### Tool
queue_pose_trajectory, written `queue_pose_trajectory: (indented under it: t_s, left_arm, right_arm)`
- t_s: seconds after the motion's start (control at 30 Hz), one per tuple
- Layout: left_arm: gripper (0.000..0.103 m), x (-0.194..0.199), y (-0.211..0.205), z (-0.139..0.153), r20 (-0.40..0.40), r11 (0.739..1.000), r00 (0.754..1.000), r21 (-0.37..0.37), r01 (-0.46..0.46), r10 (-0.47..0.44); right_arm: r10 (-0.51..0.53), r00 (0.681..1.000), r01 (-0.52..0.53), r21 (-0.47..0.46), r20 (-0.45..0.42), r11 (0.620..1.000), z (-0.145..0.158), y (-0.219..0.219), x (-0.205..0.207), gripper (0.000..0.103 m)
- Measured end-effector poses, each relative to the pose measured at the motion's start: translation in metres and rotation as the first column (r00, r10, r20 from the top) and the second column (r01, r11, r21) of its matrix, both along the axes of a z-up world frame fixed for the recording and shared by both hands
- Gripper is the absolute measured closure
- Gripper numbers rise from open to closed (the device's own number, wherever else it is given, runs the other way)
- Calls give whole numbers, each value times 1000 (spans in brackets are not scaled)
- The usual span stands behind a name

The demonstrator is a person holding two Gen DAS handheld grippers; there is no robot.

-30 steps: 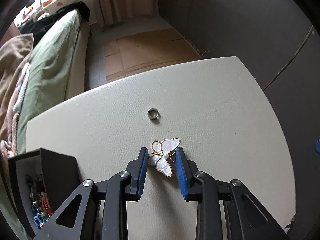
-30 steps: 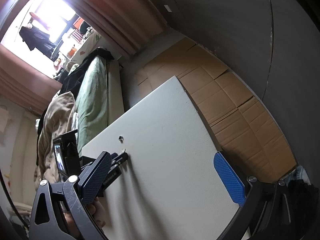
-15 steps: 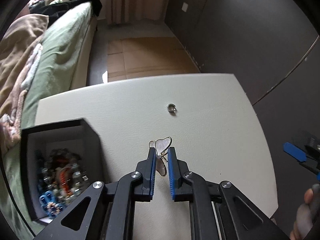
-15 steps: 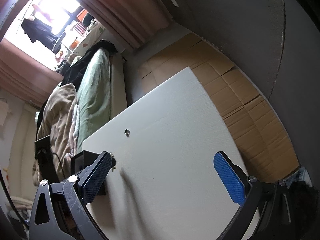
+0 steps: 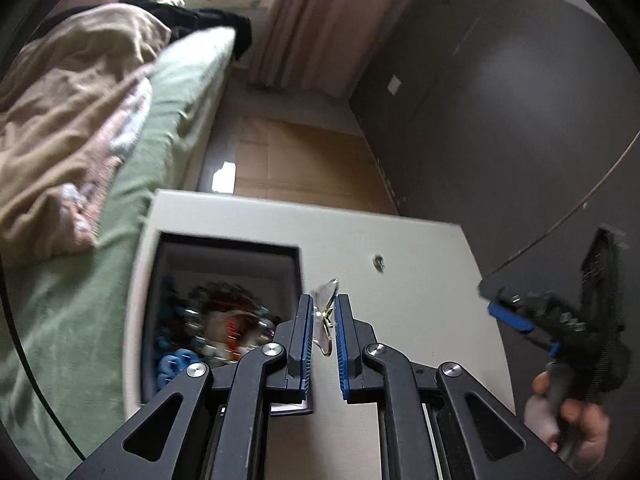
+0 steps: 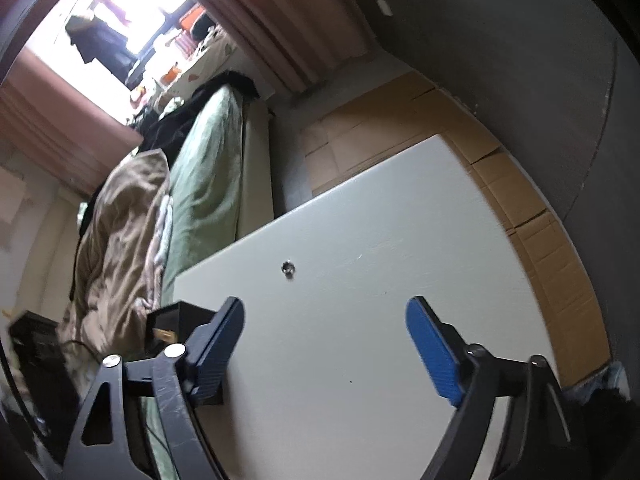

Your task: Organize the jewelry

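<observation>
A green bed (image 5: 132, 184) borders the white table (image 5: 420, 248) on the left. At that edge a black box (image 5: 224, 256) stands open, beads (image 5: 208, 320) inside. The left gripper (image 5: 323, 334) holds a butterfly brooch (image 5: 326, 300) clenched, raised just right of the box's rim. A small ring (image 5: 378, 263) lies alone on bare tabletop farther right. The right gripper (image 6: 326, 344) hovers spread wide and holding nothing above open table, its right edge meeting cardboard (image 6: 532, 216).

Both tools share one build — the left gripper (image 5: 323, 336) and right gripper (image 6: 326, 344) have black linkage arms with triangular cut-outs, silver pivot screws and ribbed blue finger pads (image 5: 343, 344) — bare-skinned hand (image 5: 568, 420) on a grey handle
</observation>
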State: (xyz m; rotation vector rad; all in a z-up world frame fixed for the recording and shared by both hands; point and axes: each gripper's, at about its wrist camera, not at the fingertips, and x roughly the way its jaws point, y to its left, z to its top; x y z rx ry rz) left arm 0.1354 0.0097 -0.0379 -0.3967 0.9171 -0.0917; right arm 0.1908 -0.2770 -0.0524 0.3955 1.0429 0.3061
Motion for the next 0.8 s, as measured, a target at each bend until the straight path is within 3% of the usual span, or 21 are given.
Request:
queue_pose_trajectory:
  t_s: [0.17,0.3,0.5,0.57,0.63,0.7,0.8]
  left_arm:
    - [92,4,27,0,-9,998,999,-42,-47,46]
    - [92,6,39,-2,-18,997,998,-50,-55,54]
    - [90,9,30,-3,-34,994,999,-107,11,-15]
    - [78,12,22,-9,-65,993,997,-112,31,-38]
    - [44,12,16,-11,-73,993,997,-110,32,-40]
    - [36,11,11,-8,-59,994,997,-103,33,-39]
    - [36,11,0,-2,-40,995,998,-90,41,-45]
  right_arm:
    - [3,1000,-3,-18,-2,1000,-9,13,10,39]
    - [17,1000,-17,-42,-3,999,-15,25,15,39]
    - [41,999,-42,-28,-25,999,-20,42,22,39]
    - [18,999,-18,1,-38,1000,-21,38,22,39]
    - [3,999,-3,19,-49,1000,-21,32,21,39]
    - [-8,999,9,28,-50,1000,-18,25,19,39]
    - [-31,999,33,60,-44,998,-11,11,14,39]
